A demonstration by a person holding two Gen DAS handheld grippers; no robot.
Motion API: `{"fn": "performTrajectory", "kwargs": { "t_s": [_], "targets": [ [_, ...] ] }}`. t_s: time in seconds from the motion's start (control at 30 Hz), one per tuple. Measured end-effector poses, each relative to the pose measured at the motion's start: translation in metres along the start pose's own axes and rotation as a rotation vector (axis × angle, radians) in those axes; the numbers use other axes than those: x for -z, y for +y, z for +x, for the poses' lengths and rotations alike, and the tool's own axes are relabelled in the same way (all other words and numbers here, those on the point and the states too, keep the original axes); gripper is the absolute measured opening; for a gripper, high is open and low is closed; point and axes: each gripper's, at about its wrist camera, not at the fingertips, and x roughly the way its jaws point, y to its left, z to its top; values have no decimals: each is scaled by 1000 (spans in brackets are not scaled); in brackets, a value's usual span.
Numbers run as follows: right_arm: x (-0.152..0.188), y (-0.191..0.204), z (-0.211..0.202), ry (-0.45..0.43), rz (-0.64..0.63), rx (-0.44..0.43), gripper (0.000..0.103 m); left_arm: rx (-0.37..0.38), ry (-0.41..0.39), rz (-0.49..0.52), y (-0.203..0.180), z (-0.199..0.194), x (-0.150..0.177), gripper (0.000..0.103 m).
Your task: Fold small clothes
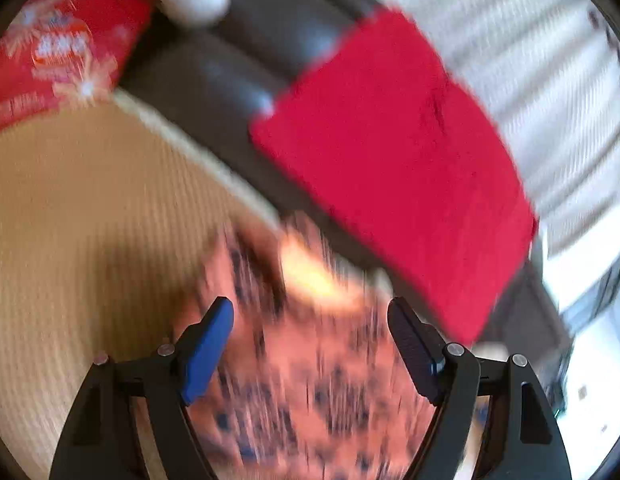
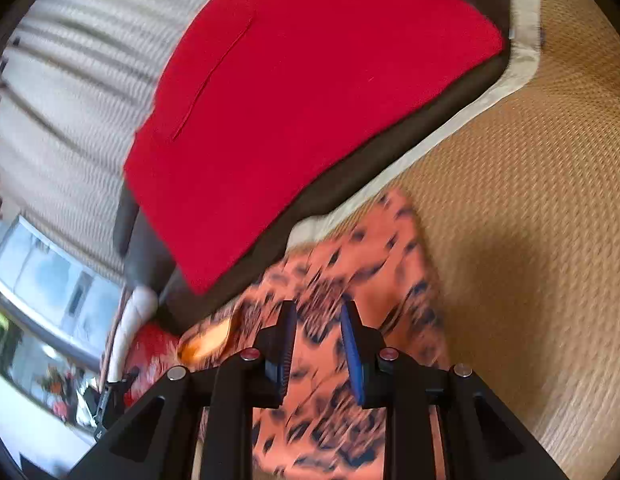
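Observation:
A salmon-orange small garment with dark leopard spots point(image 1: 310, 392) lies on a woven tan mat point(image 1: 90, 200), blurred by motion. My left gripper point(image 1: 310, 302) hangs over it, its jaws wide apart, and the cloth shows below the gap with neither pad touching it. In the right wrist view the same garment point(image 2: 381, 232) spreads out under my right gripper point(image 2: 318, 306). Those jaws stand a narrow gap apart. The spotted cloth shows through that gap, and I see no fold pinched between the pads.
A flat red cloth point(image 2: 302, 100) lies over a dark leather sofa back point(image 1: 238, 60) just beyond the mat's pale border. A white ribbed knit point(image 2: 70, 100) lies behind it. A red patterned cushion point(image 1: 58, 48) sits far left. A window point(image 2: 50, 280) shows low left.

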Motion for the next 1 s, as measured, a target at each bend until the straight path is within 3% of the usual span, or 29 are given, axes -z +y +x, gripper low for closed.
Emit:
{"fn": "performTrajectory", "kwargs": {
  "t_s": [0.1, 0.2, 0.27, 0.4, 0.5, 0.57, 0.67, 0.77, 0.87, 1.0],
  "targets": [
    [42, 18, 6, 81, -7, -11, 27, -83, 109, 80, -13, 10, 40, 80],
    [72, 8, 31, 181, 31, 61, 26, -188, 185, 91, -6, 26, 56, 80],
    [87, -5, 50, 270, 39, 144, 25, -214, 217, 133, -2, 36, 61, 80],
    [92, -1, 43, 227, 33, 105, 27, -198, 191, 144, -11, 34, 55, 80],
    [87, 16, 39, 190, -6, 46, 27, -171, 151, 155, -25, 37, 33, 80],
    [86, 32, 45, 175, -50, -2, 27, -194, 110, 205, -36, 43, 17, 80],
    [81, 53, 62, 187, -75, -48, 27, -220, 128, 252, -47, 74, -2, 80],
    [80, 62, 89, 235, -67, -37, 27, -248, 154, 275, -46, 100, -14, 80],
    [79, 59, 106, 256, -53, -10, 27, -208, 118, 230, -43, 117, -32, 80],
    [77, 52, 118, 279, -15, -27, 26, -155, 2, 109, -30, 123, -62, 80]
  ]
}}
